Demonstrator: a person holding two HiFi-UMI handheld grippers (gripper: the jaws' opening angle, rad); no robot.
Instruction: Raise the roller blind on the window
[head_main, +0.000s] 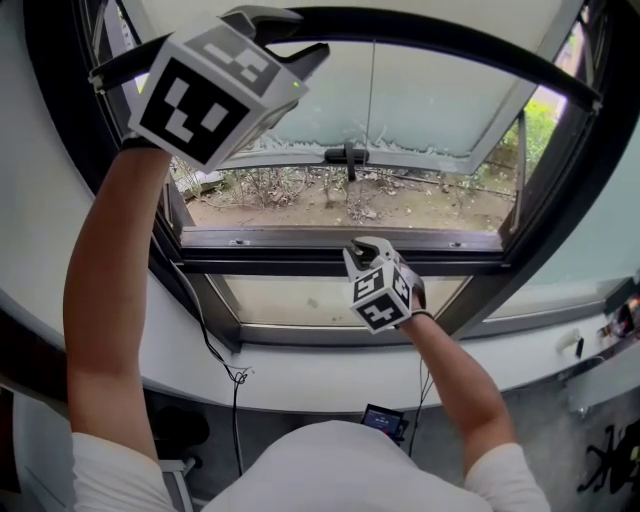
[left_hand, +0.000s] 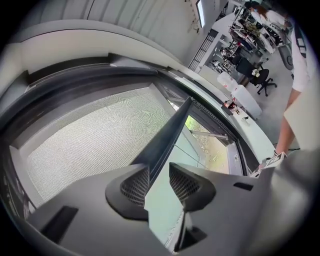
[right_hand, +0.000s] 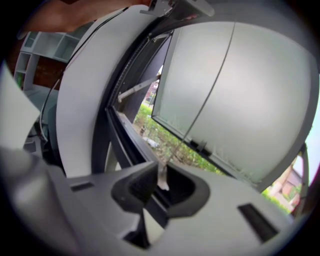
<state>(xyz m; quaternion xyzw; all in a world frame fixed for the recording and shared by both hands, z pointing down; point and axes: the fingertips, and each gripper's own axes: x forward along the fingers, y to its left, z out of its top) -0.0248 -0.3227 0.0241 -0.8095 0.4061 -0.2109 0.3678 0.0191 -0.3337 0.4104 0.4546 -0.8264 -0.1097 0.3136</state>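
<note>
At the window (head_main: 340, 262), dark frame, frosted pane (head_main: 440, 100) tilted open outward, gravel and bare shrubs seen through the gap below it. Roller blind (left_hand: 90, 135) sits at the top of the opening: pale mesh fabric, part way down. Its dark bottom rail (left_hand: 170, 132) runs across the upper part of the frame.

Left gripper (left_hand: 157, 174) is held high at the upper left on a raised arm, pointing level. Jaws apart, the rail's end running between them. The rail lies against one pad, and a pale strip of pane shows between it and the other pad.

Right gripper (right_hand: 161, 172) is lower, near the middle of the frame's lower crossbar, tipped a little downward. Jaws close together, clamped on the pale end piece (right_hand: 162, 181) of the pull cord (right_hand: 210, 90). Cord runs up as a thin line in front of the frosted pane. This view is blurred, so the pad contact is not sharp.
</note>
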